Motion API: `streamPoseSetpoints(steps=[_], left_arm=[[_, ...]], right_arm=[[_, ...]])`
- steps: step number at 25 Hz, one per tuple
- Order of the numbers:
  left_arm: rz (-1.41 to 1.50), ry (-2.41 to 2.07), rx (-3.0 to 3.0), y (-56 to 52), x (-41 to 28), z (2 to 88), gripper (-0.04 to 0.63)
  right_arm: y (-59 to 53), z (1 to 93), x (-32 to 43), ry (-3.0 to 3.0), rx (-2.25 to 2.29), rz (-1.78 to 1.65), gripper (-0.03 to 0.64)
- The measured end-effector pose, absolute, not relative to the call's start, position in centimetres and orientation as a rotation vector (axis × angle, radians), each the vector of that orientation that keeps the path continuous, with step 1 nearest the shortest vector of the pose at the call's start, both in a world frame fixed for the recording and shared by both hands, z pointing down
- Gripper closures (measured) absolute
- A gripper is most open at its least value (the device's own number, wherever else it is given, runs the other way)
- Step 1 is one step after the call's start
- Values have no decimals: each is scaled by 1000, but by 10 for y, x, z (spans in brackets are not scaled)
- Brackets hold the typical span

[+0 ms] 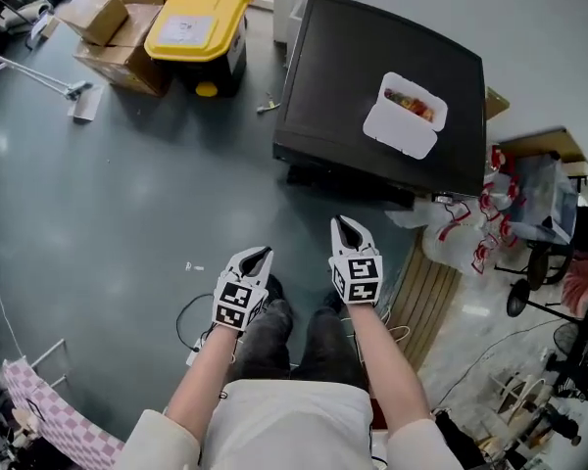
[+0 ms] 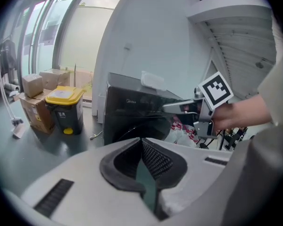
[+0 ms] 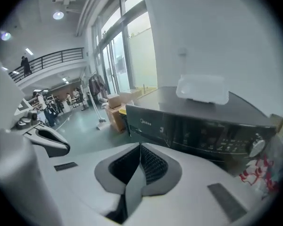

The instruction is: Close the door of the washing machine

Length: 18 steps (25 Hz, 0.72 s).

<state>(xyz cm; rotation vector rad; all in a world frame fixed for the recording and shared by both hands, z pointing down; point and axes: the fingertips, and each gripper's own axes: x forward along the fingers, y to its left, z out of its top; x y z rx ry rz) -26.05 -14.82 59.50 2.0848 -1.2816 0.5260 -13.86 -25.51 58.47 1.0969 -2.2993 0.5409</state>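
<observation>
The black washing machine (image 1: 343,76) stands against the wall ahead of me, and its dark front (image 2: 132,119) faces me. In the left gripper view the round door looks flush with that front. The control panel (image 3: 212,135) shows in the right gripper view. My left gripper (image 1: 258,255) and right gripper (image 1: 348,225) hang side by side above my knees, short of the machine. Both are shut with nothing between the jaws (image 2: 141,141) (image 3: 140,147). The right gripper (image 2: 166,108) also shows in the left gripper view, clear of the machine.
A white food tray (image 1: 405,114) lies on the machine's top. A yellow-lidded bin (image 1: 196,27) and cardboard boxes (image 1: 108,18) stand at the back left, with a long-handled tool (image 1: 39,78) on the floor. Red-and-white bags (image 1: 470,233) and a slatted board (image 1: 426,297) lie at the right.
</observation>
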Motion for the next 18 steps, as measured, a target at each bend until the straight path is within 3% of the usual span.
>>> streamPoseSetpoints(steps=[18], left_arm=[[392,-1294,2296,-108,-241,377,584]], right_arm=[[-165,345,-64,-2418,1147,337,584]])
